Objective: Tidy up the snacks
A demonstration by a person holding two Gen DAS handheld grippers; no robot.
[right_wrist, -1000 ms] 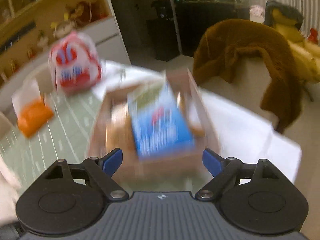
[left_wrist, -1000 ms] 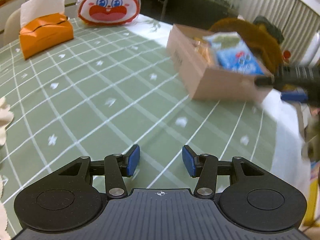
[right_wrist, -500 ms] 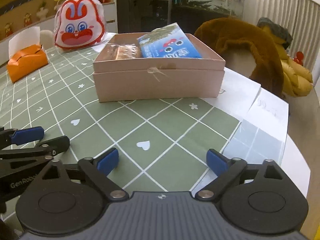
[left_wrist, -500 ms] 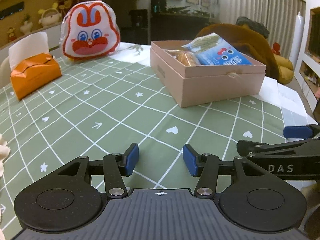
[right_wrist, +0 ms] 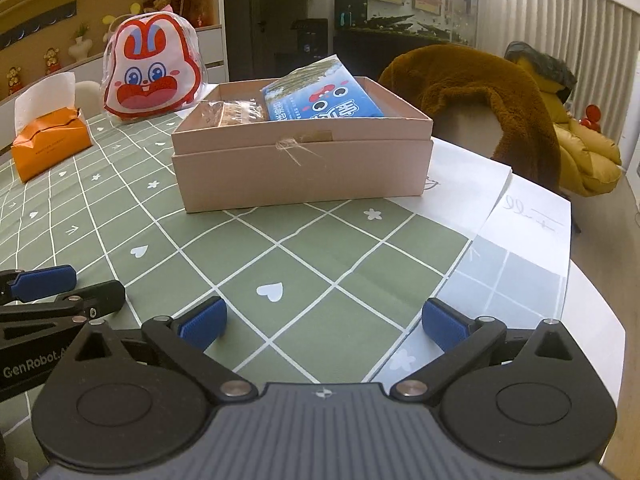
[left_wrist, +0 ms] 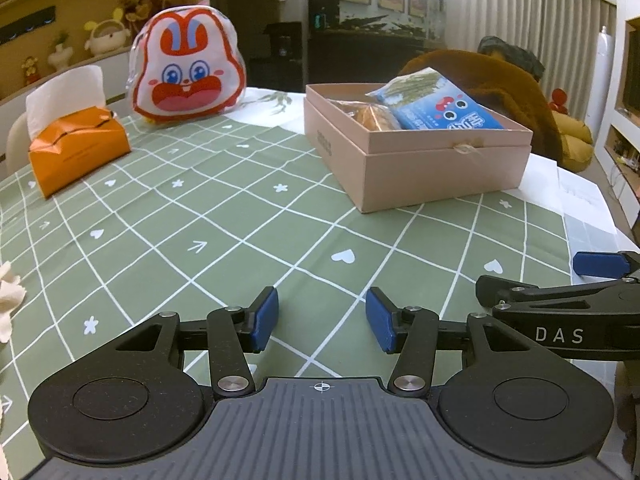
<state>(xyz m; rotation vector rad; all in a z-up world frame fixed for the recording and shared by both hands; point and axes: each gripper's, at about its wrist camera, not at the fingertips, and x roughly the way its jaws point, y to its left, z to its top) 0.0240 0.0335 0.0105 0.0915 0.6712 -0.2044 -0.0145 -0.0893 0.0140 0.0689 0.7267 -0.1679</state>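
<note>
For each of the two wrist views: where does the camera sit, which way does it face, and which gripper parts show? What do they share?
Left wrist: sits behind the left gripper, angled down across the green tablecloth toward the pink box; its own open jaws show, with the right gripper's fingers at the right edge.
Right wrist: sits behind the right gripper, facing the box head-on; its jaws stand wide and empty, with the left gripper at the left edge.
Shared: box, blue snack packet, rabbit bag, orange tissue pack.
</note>
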